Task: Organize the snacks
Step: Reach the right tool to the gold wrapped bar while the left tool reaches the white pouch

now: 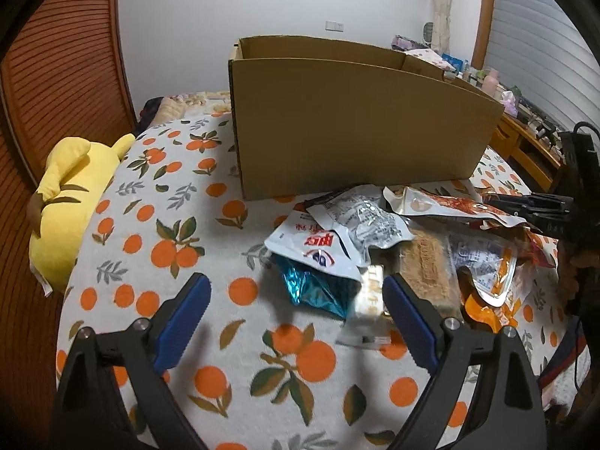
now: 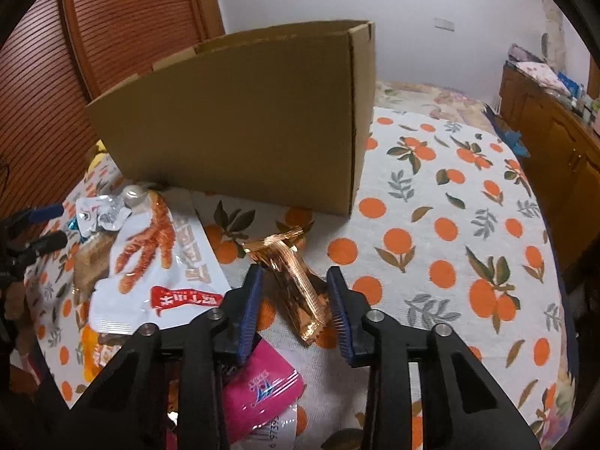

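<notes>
An open cardboard box (image 1: 352, 123) stands on the orange-print bedspread (image 1: 150, 232); it also shows in the right wrist view (image 2: 243, 131). Several snack packets lie in front of it: a white packet with red print (image 1: 315, 247), a teal foil packet (image 1: 315, 288), a small pale wrapped bar (image 1: 365, 307). My left gripper (image 1: 296, 292) is open above them, the pale bar beside its right finger. My right gripper (image 2: 294, 285) is open around a copper foil packet (image 2: 296, 285) lying on the bedspread. A chicken-feet packet (image 2: 161, 258) and a pink packet (image 2: 262, 386) lie left and below.
A yellow plush toy (image 1: 71, 202) lies at the bed's left edge. A wooden slatted wardrobe (image 1: 56, 75) stands to the left, a wooden sideboard (image 2: 555, 142) with clutter to the right. The other gripper (image 1: 532, 206) shows at the right of the left wrist view.
</notes>
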A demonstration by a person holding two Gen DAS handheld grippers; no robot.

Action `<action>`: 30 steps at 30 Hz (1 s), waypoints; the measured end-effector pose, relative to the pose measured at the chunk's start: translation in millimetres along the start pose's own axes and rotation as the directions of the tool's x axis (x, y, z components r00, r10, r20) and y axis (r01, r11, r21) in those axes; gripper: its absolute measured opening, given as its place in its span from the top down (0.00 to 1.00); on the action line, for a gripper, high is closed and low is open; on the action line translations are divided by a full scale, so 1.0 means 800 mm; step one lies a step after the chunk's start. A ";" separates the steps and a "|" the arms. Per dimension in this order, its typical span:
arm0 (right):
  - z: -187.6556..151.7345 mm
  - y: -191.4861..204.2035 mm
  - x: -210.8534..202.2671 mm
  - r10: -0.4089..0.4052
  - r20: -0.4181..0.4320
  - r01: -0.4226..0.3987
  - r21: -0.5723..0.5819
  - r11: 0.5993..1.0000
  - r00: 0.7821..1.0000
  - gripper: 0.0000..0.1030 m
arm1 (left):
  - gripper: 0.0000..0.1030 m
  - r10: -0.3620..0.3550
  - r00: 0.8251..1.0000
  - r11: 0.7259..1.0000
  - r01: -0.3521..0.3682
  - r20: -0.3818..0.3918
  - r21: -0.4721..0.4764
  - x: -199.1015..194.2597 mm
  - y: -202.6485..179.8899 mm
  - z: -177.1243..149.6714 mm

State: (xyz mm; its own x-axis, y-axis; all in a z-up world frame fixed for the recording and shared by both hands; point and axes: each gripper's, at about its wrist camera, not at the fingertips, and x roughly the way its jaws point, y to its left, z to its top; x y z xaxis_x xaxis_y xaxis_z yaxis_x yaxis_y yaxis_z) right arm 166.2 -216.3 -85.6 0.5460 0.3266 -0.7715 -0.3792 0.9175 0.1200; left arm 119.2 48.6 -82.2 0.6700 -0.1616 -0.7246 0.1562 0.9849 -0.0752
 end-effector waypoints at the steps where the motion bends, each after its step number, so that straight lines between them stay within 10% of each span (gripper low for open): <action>1: 0.000 0.000 0.001 -0.002 -0.003 0.002 -0.003 1.000 1.000 0.74 | 0.10 -0.006 1.000 1.000 0.006 -0.002 0.004 0.002 0.001 0.003; 16: 0.002 -0.002 0.009 0.025 -0.042 -0.028 -0.061 0.998 0.999 0.81 | 0.23 -0.045 0.990 0.994 0.059 -0.134 0.095 0.048 0.000 0.047; 30: 0.003 -0.007 0.011 0.076 -0.049 -0.080 -0.071 0.994 0.996 0.81 | 0.25 -0.206 0.941 0.978 0.208 -0.267 -0.021 0.068 0.027 0.053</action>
State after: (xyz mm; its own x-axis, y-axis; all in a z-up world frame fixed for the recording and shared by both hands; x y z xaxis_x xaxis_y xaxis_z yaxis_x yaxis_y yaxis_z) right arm 174.8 -217.9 -91.3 0.4782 0.3841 -0.7898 -0.4739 0.8700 0.1362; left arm 190.1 58.7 -93.9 0.4043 -0.3384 -0.8497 0.2769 0.9307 -0.2389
